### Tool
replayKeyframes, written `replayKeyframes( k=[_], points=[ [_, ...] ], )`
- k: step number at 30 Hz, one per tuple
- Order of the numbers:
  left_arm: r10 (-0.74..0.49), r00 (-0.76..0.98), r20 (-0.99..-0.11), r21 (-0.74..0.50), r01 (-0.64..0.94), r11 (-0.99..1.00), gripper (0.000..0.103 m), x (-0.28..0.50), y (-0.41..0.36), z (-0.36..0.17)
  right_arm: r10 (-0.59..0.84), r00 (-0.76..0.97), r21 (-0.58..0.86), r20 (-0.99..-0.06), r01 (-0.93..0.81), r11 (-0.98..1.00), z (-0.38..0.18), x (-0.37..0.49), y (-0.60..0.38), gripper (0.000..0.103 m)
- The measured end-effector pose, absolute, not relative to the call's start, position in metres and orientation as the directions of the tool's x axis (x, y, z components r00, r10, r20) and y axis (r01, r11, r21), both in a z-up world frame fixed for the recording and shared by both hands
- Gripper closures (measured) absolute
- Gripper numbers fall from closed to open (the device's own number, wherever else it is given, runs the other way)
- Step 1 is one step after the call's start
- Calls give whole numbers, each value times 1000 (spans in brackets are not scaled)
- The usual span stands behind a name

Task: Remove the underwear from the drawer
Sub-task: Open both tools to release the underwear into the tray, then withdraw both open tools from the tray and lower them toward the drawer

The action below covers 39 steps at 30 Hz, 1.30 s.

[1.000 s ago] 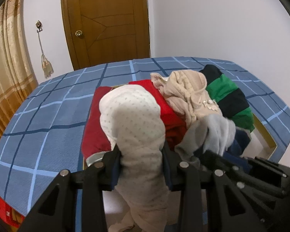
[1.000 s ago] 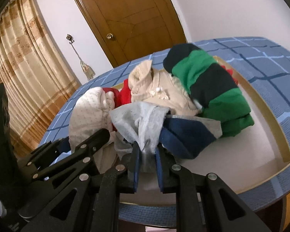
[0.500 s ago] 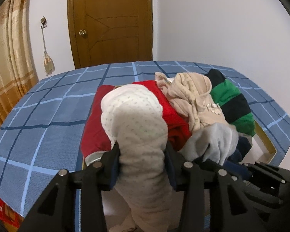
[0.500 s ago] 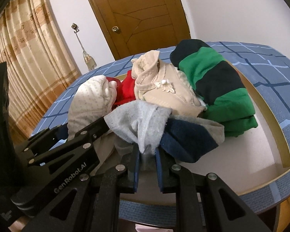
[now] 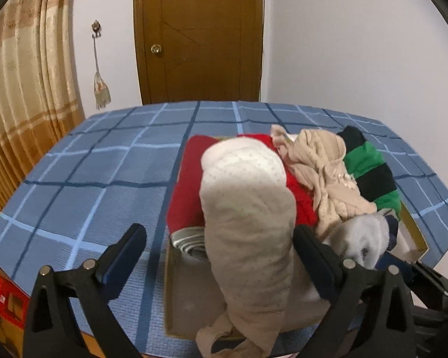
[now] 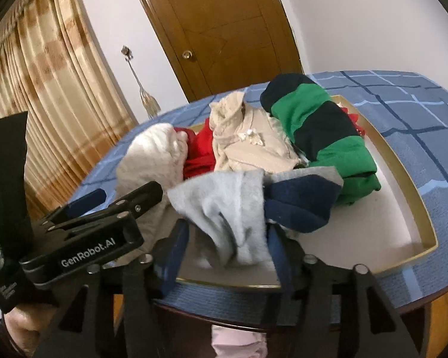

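A shallow gold-rimmed drawer tray (image 6: 403,161) lies on a blue checked cloth and holds a heap of underwear. My left gripper (image 5: 221,238) is open; the cream dotted underwear (image 5: 248,208) lies loose between its fingers, touching the right one. It also shows in the right wrist view (image 6: 155,161). My right gripper (image 6: 224,238) is open with the grey and navy underwear (image 6: 233,203) lying loose between its fingers. Red (image 5: 188,185), beige (image 6: 248,146) and green-and-black striped (image 6: 322,125) garments fill the rest of the tray.
The blue checked cloth (image 5: 89,173) spreads to the left of the tray. A brown door (image 5: 200,35) and a white wall stand behind, with a tan curtain (image 5: 24,89) at the left. The left gripper's body (image 6: 89,238) crosses the right wrist view.
Both grippers have opened: the left has let go of the cream dotted underwear and the right has let go of the grey and navy piece. Both garments now rest loose on the heap.
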<state>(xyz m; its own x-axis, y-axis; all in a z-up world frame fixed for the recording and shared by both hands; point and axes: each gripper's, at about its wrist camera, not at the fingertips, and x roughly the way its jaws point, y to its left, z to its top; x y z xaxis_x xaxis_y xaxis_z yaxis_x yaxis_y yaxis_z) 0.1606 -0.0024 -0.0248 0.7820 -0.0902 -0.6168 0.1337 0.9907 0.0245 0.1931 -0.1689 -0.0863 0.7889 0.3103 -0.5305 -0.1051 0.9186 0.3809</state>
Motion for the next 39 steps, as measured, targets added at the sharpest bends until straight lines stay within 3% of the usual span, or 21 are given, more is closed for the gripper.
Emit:
replayKeyframes(
  k=[12,39],
  points=[
    [-99,803,-587,48,157,986,1,126,-4,-14,294,860,444,-417,-90,892,-68,161,-182,45],
    [-38,802,-597,101,122,987,1,63,-6,-28,253,879,442,-405,-54,895,-82,91,-201,44]
  ],
)
